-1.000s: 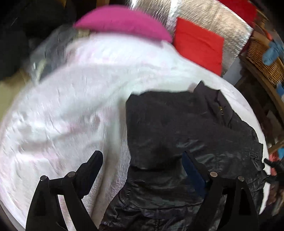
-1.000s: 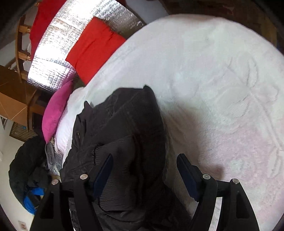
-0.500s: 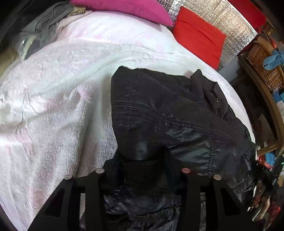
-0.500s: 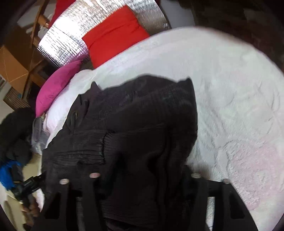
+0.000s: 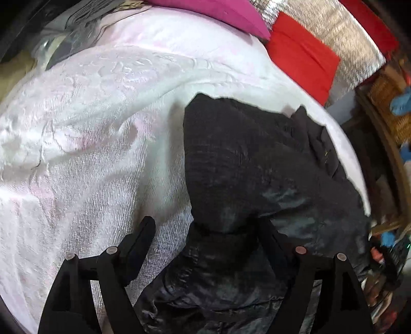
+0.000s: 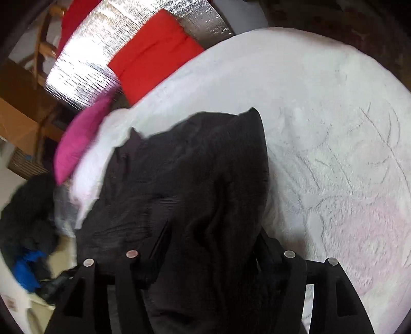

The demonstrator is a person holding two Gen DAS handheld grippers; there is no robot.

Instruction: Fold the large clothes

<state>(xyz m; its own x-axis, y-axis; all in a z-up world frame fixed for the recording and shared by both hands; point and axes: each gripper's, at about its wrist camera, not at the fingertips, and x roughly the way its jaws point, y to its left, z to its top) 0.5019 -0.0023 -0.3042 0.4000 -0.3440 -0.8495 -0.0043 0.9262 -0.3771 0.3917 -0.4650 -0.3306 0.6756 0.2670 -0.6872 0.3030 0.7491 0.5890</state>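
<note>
Jaws just opened, black jacket (image 5: 251, 164) between them

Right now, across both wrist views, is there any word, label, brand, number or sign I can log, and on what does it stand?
No text can be read in either view.
The black jacket shows no label or brand.
The white blanket bears only embossed patterns, no letters.
The red cushion, the pink cushion and the silver foil panel are blank.
The clutter at the left view's right edge is too blurred to read.
</note>
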